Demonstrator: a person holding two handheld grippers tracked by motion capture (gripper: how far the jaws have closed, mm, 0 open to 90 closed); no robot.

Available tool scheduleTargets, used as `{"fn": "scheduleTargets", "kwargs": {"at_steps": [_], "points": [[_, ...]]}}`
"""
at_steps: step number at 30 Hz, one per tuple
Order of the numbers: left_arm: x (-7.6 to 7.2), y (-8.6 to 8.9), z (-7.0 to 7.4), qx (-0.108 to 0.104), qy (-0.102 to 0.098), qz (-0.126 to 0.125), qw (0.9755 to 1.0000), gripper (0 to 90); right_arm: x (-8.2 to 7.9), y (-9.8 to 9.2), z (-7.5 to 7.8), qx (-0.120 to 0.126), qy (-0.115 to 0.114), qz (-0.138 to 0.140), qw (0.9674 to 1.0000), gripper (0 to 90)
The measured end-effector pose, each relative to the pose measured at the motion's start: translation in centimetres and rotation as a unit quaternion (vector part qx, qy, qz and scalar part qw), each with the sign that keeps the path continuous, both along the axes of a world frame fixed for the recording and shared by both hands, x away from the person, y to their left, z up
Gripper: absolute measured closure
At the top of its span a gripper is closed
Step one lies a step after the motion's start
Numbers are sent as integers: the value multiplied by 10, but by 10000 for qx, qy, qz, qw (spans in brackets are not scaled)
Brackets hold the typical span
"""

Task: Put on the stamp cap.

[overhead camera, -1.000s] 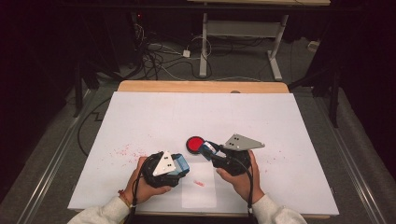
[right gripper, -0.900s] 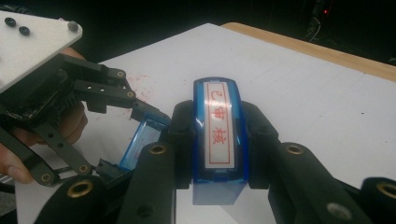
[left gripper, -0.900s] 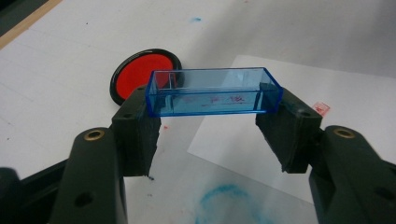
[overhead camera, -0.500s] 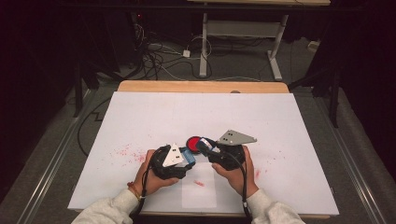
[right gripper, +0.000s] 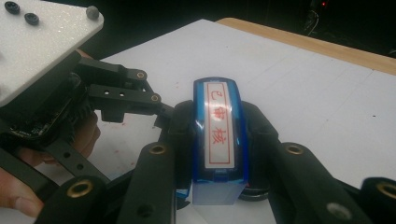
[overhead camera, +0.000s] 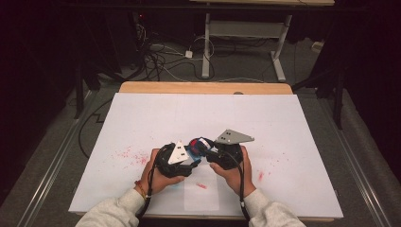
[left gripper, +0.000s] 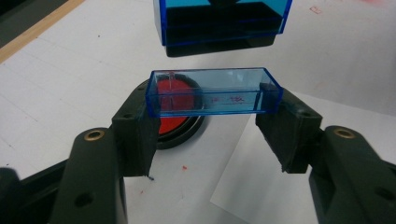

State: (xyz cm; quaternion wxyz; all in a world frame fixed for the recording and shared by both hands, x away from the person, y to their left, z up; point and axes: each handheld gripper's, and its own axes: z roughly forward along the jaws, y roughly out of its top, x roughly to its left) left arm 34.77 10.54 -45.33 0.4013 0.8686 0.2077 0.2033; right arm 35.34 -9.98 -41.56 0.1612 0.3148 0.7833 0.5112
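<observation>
My right gripper (right gripper: 217, 140) is shut on a blue stamp (right gripper: 217, 126), whose white label with red characters faces the right gripper view. My left gripper (left gripper: 210, 109) is shut on the ends of a clear blue rectangular cap (left gripper: 215, 92). The cap sits just short of the stamp (left gripper: 224, 23), with a small gap between them. A round red ink pad (left gripper: 170, 126) lies on the table under the cap. In the high view the left gripper (overhead camera: 193, 158) and right gripper (overhead camera: 204, 147) meet tip to tip at the stamp (overhead camera: 201, 143), near the table's front middle.
A white sheet (overhead camera: 203, 118) covers the table, with red ink smudges (overhead camera: 130, 153) at the left and right front. A smaller slip of paper (overhead camera: 201, 194) lies near the front edge. The wooden table edge (overhead camera: 203, 87) runs along the back. Cables lie on the floor beyond.
My left gripper has moved right with the cap, up to the stamp in the right gripper. The two now cover most of the red ink pad.
</observation>
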Motion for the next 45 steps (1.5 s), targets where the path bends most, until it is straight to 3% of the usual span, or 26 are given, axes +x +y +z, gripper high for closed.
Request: {"fn": "scheduleTargets", "kwargs": {"at_steps": [7, 14, 24, 31, 39, 45], "points": [[1, -6, 1, -134, 27, 93, 9999, 396, 1, 3, -2, 22, 15, 0, 10000, 701], [0, -11, 0, -114, -30, 151, 9998, 396, -1, 3, -2, 108, 33, 9, 9999, 700], [-1, -14, -1, -291, -26, 350, 9990, 396, -2, 1, -3, 256, 15, -163, 9995, 701], [-2, -16, -2, -202, -133, 440, 9987, 396, -4, 2, -5, 523, 148, -245, 9982, 701], [-6, -19, -2, -104, -322, 473, 9983, 396, -2, 0, -8, 614, 360, -270, 9971, 701], [-9, -19, -1, -96, -468, 496, 9976, 397, -3, 0, -7, 610, 318, -241, 9973, 702]]}}
